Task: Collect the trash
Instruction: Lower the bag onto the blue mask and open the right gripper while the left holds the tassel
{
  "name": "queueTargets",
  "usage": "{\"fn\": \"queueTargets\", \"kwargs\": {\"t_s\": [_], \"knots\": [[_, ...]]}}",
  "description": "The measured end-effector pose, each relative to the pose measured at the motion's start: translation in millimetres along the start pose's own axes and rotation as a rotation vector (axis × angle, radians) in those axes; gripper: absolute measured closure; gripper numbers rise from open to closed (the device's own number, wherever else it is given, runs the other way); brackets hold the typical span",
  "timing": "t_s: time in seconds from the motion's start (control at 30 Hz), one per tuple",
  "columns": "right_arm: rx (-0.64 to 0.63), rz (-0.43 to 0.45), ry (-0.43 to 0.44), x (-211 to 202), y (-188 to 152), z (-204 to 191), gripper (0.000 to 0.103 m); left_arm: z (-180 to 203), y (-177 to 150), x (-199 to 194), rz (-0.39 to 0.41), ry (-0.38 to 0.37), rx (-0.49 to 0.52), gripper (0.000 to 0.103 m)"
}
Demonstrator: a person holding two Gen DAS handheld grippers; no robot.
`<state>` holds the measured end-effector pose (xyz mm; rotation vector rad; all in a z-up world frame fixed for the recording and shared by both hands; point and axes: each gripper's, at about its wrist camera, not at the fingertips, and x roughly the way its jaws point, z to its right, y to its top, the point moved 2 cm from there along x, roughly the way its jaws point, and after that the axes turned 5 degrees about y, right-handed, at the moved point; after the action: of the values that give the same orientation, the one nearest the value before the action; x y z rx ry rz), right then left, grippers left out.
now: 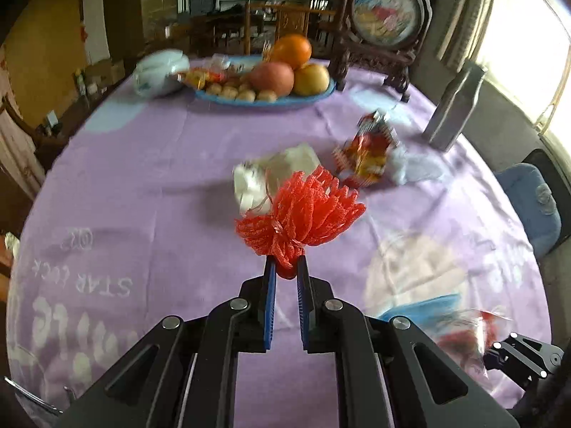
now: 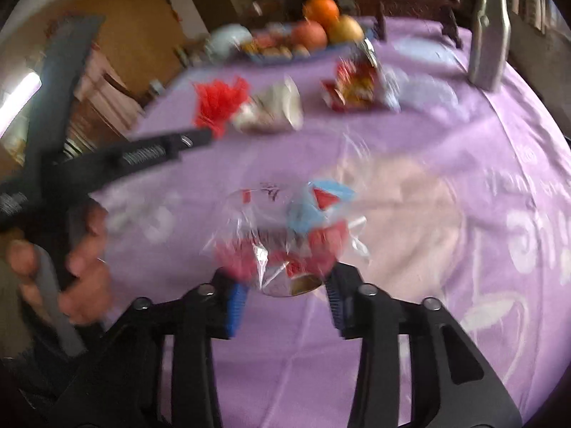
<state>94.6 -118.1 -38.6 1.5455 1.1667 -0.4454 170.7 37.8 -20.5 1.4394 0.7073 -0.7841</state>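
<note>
On the lilac-clothed round desk (image 1: 142, 192), my left tongs (image 1: 285, 267) pinch the red foam fruit net (image 1: 303, 210) just before the crumpled white wrapper (image 1: 271, 174); my right tongs (image 2: 285, 296) stand parted around a clear plastic bag (image 2: 285, 228).

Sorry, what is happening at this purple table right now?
A person clears trash off the table with two handheld grippers. The left gripper is shut on a red foam net, lifted above the cloth. The right gripper has a clear plastic bag between its jaws. A white wrapper and a snack packet lie uncollected.
</note>
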Motion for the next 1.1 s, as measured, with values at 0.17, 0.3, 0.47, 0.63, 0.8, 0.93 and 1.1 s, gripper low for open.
{"fn": "queueTargets", "kwargs": {"t_s": [0.17, 0.3, 0.47, 0.63, 0.8, 0.93, 1.1], "knots": [[0.067, -0.002, -0.056, -8.5, -12.9, 20.5, 0.039, -1.7, -11.9, 23.2, -0.050, 0.002, 0.007, 0.091], [0.107, 0.027, -0.118, -30.4, -23.8, 42.8, 0.025, 3.9, -16.7, 32.7, -0.073, -0.011, 0.038, 0.090], [0.202, 0.088, -0.155, -56.5, -36.0, 78.0, 0.025, 14.2, -20.0, 29.0, -0.062, -0.025, 0.073, 0.090], [0.169, 0.172, -0.162, -67.3, -19.9, 68.7, 0.025, 21.8, -23.3, 29.0, -0.055, -0.031, 0.094, 0.090], [-0.023, 0.146, -0.169, -41.9, 12.7, 30.0, 0.025, 18.2, -23.0, 32.1, -0.067, -0.032, 0.082, 0.090], [-0.111, -0.005, -0.224, 7.6, 26.5, 22.9, 0.025, 15.2, -22.7, 35.5, -0.086, -0.039, 0.074, 0.090], [-0.107, -0.128, -0.231, 48.2, 30.8, 37.6, 0.026, 14.0, -22.3, 36.9, -0.094, -0.037, 0.065, 0.090]]}}
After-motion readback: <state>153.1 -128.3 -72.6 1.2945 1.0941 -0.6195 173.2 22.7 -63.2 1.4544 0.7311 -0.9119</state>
